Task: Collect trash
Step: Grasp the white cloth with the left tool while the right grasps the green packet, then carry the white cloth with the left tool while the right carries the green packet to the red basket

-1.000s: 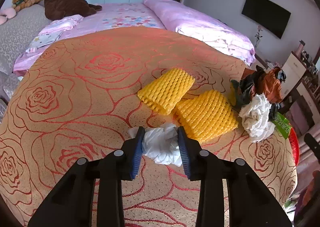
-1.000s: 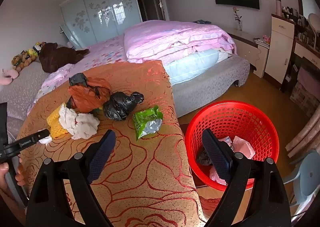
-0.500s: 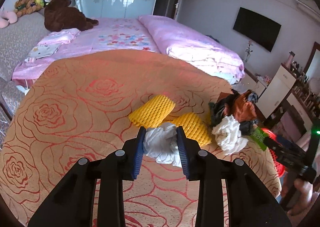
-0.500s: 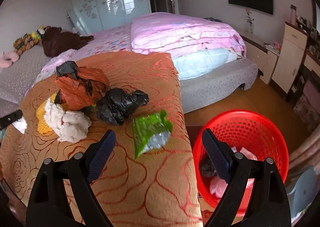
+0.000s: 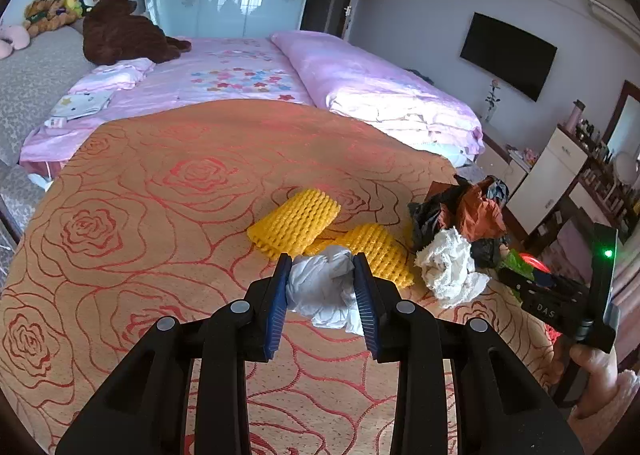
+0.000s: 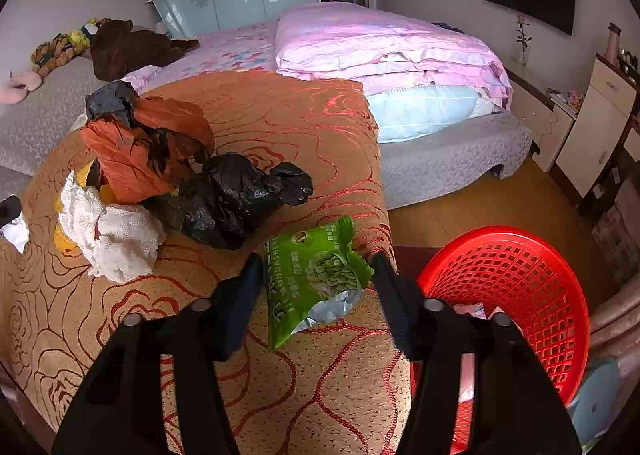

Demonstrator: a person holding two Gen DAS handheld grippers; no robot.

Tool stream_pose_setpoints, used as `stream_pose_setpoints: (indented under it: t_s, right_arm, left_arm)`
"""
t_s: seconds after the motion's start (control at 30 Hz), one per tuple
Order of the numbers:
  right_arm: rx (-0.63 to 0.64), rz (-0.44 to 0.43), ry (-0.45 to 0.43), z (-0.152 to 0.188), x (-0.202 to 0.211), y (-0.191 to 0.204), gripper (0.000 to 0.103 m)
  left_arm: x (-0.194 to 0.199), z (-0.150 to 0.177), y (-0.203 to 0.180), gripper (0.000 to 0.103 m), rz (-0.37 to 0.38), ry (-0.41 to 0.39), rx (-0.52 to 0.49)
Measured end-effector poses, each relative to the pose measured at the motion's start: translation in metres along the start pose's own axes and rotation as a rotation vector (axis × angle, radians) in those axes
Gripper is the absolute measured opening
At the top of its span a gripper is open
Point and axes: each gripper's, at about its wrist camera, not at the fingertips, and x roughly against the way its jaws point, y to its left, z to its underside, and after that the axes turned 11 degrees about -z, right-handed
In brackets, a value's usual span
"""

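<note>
Broadly, trash lies on the rose-patterned cloth (image 6: 168, 339), and the red basket (image 6: 532, 275) stands on the floor off its right edge, so everything must travel rightward. On the cloth sit an orange bag (image 6: 132, 159), a black bag (image 6: 236, 203), a white rag (image 6: 116, 235) and two yellow foam nets (image 5: 296, 221).

The right gripper (image 6: 316, 287) is much the nearer to the basket. Its fingers stand wide apart on either side of the green snack packet (image 6: 316, 275), seemingly not yet pressing it. The packet lies at the cloth's right edge, its long axis running along the fingers, so they would close across its width.

The left gripper (image 5: 322, 291) is clamped on a white tissue wad (image 5: 324, 287), held above the cloth near the nets, with the whole pile between it and the basket.
</note>
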Motion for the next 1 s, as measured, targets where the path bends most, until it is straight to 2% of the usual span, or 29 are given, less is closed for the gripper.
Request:
stream_pose_setpoints:
  t_s: [0.1,0.23,1.0]
  right_arm:
    - [0.013,-0.002,0.001,0.001,0.000,0.001,0.040]
    - [0.016,-0.009,0.001,0.004,0.003,0.002,0.038]
    - [-0.023,-0.056,-0.135,0.010,0.068,0.013,0.037]
  left_arm:
    - [0.000,-0.001,-0.002,0.030,0.001,-0.003,-0.005]
    - [0.001,-0.001,-0.005,0.030,0.002,-0.007,-0.011]
    - [0.018,-0.001,-0.038,0.030,0.025,-0.051,-0.086]
